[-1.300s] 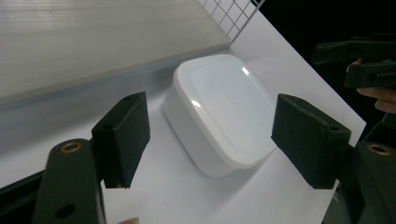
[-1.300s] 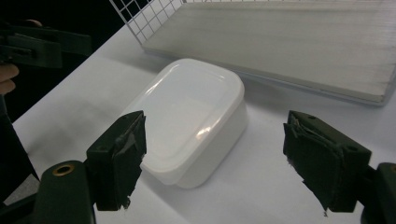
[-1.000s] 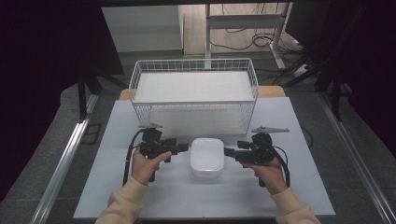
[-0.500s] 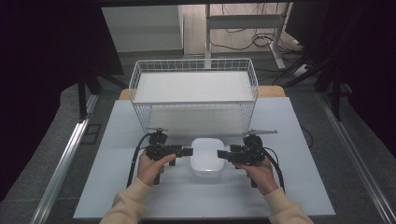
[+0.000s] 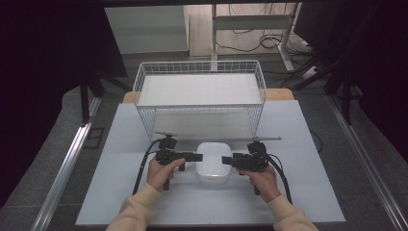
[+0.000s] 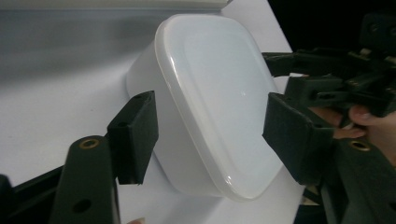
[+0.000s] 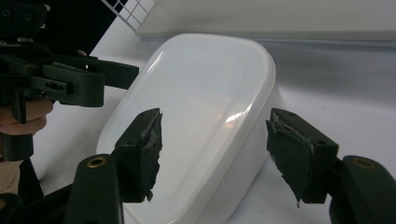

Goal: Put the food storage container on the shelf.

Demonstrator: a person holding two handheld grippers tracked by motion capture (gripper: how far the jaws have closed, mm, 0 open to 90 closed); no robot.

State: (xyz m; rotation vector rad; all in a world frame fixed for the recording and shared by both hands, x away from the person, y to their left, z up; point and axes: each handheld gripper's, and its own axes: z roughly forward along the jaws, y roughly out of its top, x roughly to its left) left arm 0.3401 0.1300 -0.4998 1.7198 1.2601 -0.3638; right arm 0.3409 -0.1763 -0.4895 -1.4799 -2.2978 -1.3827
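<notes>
Nearest you, your sleeved forearms come in from six o'clock, each hand wrapped around a claw handle. Your left claw (image 5: 198, 157) points toward three o'clock at the left side of the white lidded container (image 5: 214, 161); your right claw (image 5: 225, 160) points toward nine o'clock at its right side, so the two face each other across it.

In the left gripper view, your left claw (image 6: 210, 135) stands open with the container (image 6: 219, 102) between its black pads, one pad beside the tub wall under the rim, the other over the lid; the jaws have just been closing, but whether the pads touch cannot be told. In the right gripper view, your right claw (image 7: 215, 149) is likewise open, its worn pads either side of the container (image 7: 201, 116), and these jaws have also just been closing in.

The container sits on the white desk (image 5: 120, 159), near the centre, lid on.

Beyond it, at twelve o'clock, the white wire basket (image 5: 199, 91) stands on the desk, just behind both claws. Past the far desk edge, cables lie on the floor.
</notes>
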